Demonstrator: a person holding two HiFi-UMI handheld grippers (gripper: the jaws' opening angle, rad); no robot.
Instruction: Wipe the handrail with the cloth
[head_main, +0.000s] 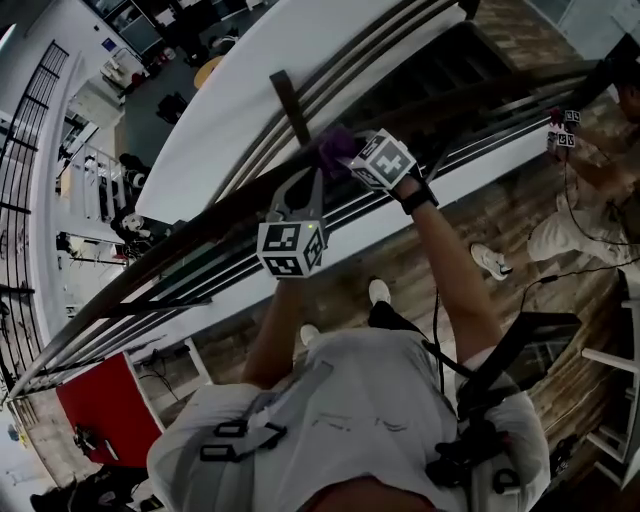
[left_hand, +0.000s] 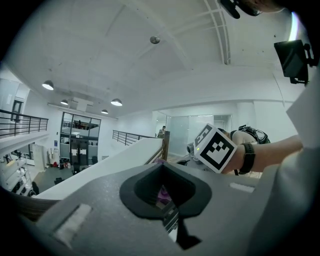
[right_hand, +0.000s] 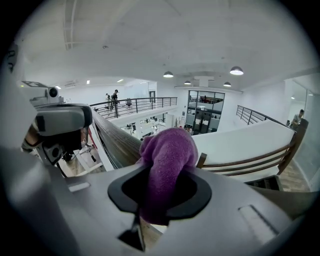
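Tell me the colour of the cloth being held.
Purple cloth, clearest in the right gripper view.

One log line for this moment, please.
right gripper: shut on cloth | cloth: purple, at handrail, contact unclear | left gripper: near handrail, state unclear

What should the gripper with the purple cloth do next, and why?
Probably slide the purple cloth along the handrail. The right gripper is shut on the cloth, which bunches right at the wooden rail, so a wiping stroke looks ready.
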